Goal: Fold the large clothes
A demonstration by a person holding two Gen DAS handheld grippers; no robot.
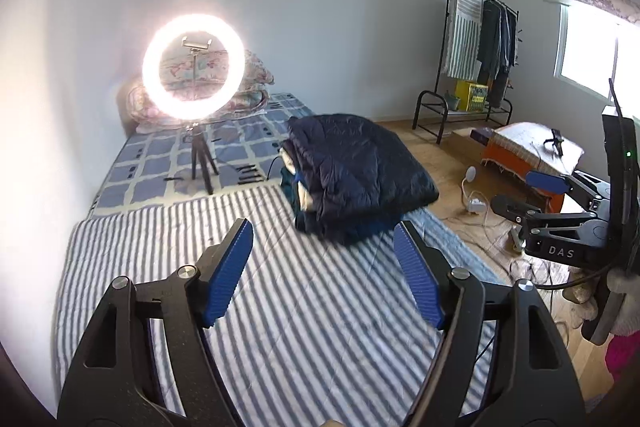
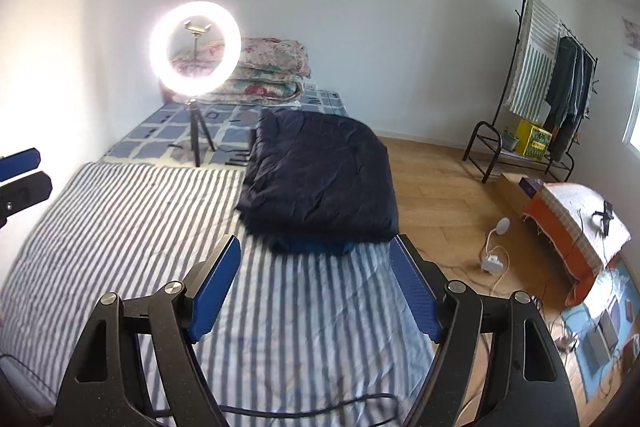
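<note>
So rn both grippers are empty. Left gripper (image 1: pixel 322 247) has its blue pads spread wide w/ nothing but striped sheet (image 1: pixel 168 251) showing between them, and the right gripper (image 2: pixel 316 263) is the same: jaws apart, no cloth in them.

The task stuff: there's a dark navy jacket (image 1: pixel 360 163) folded on top of a pile of clothes (image 1: pixel 296 179), mid frame in the left wrist view, sitting where the striped sheet meets the checked blue bedcover (image 1: pixel 160 155), near the bed's right edge. In the right wrist view the same jacket fills the centre, just above the pads. Looks already folded imo, w/ teal and cream layers peeking out underneath. No unfolded garment visible on the bed, so I'd guess this is the gap between items, either a fresh piece gets fetched or the pile gets squared up.

If it were me:
- keep the pads wide till they're actually over fabric, then pinch an edge, not the puffy middle, bc that jacket looks slippery and thick
- use the bare striped area lower left as the folding zone, plenty of flat space there
- mind the ring light (image 1: pixel 194 67) on its tripod, upper left, and the cable by the pile. Easy to snag w/ a sleeve
- don't nudge the pile off the bed edge, floor's right there
</note>
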